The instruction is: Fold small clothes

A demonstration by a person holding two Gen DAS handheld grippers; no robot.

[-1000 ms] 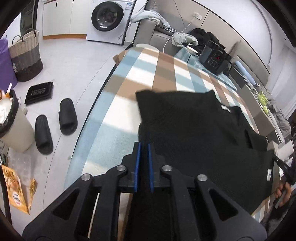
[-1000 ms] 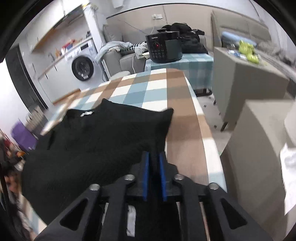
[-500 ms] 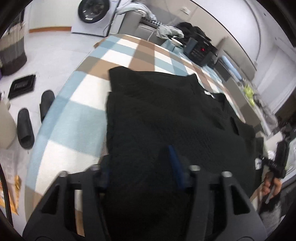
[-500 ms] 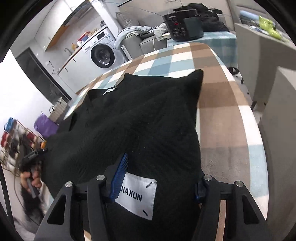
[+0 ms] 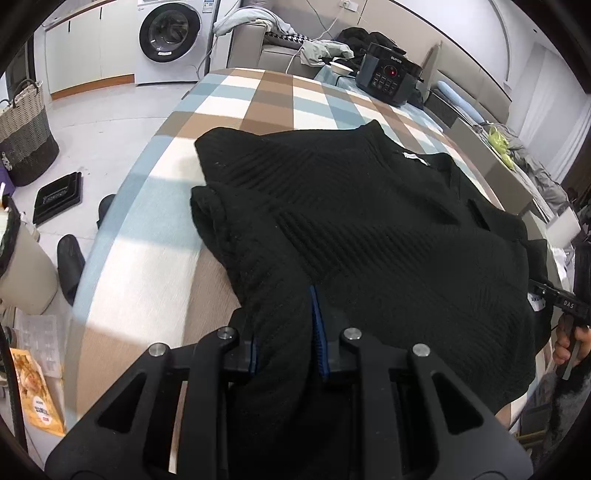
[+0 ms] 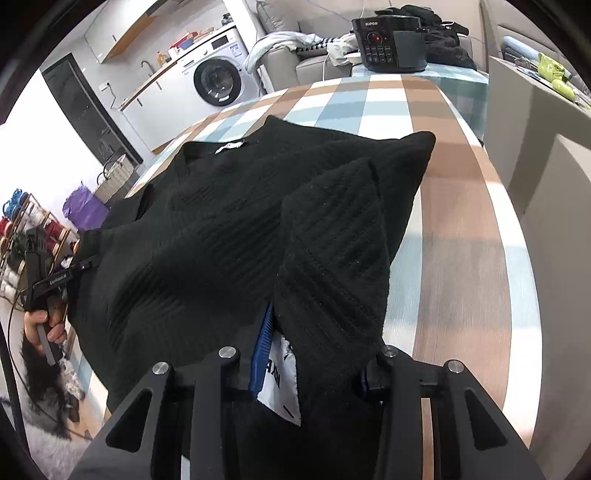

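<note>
A black ribbed knit sweater [image 5: 369,206] lies spread on the checked table [image 5: 258,96]; it also shows in the right wrist view [image 6: 221,229]. My left gripper [image 5: 284,332] has its jaws apart with a thick fold of the sweater's edge between them. My right gripper [image 6: 314,354] has its jaws wide apart around the sweater's other edge, where a white label [image 6: 280,384] hangs. Each gripper shows in the other's view, at the garment's far corner: the right gripper [image 5: 565,306] and the left gripper [image 6: 55,277].
A black rice cooker [image 5: 388,74] stands at the table's far end. Beyond it are a sofa with clothes [image 5: 295,48] and a washing machine [image 5: 170,33]. Slippers [image 5: 70,258], a woven basket [image 5: 26,136] and a bin [image 5: 18,258] are on the floor to the left.
Both grippers went from shut to open. The sweater's near edge was carried forward over the garment and now drapes between the spread fingers.
</note>
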